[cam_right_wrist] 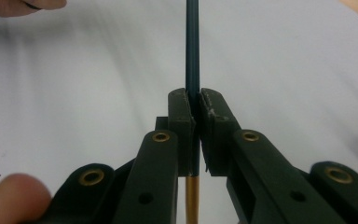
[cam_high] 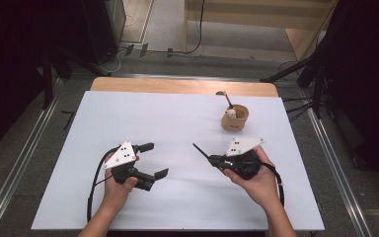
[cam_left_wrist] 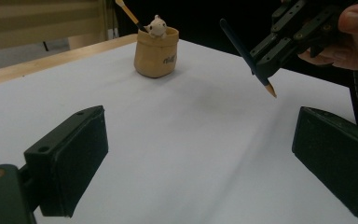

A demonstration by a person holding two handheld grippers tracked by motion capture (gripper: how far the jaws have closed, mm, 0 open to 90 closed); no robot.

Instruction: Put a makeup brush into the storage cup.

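Your hands come in at the near edge of the white surface [cam_high: 128, 113], and each one holds a tool. Your left tool [cam_high: 154, 159] sits on the left side, low over the sheet. Its two black jaws stand wide apart, and nothing is between them. In the left gripper view you see white sheet in the big gap between those jaws.

Your right tool [cam_high: 215, 159] is on the right side, well apart from the left one. Its jaws are pressed tight on a pencil [cam_high: 201, 151]. The pencil is dark blue-green. In the right gripper view it runs straight up the middle, pinched between the two pads [cam_right_wrist: 182, 122], and a gold-brown bit pokes out below them. In the left gripper view the pencil is tilted, with its sharp wood tip pointing down at the sheet. The tip is up in the air and does not touch the sheet.

Farther back on the right stands a small tan pot [cam_high: 235, 118]. It sits upright on the sheet, well apart from both tools. A little white toy [cam_left_wrist: 157, 26] peeks out of the top. One more stick [cam_high: 225, 98] leans out of the pot too.
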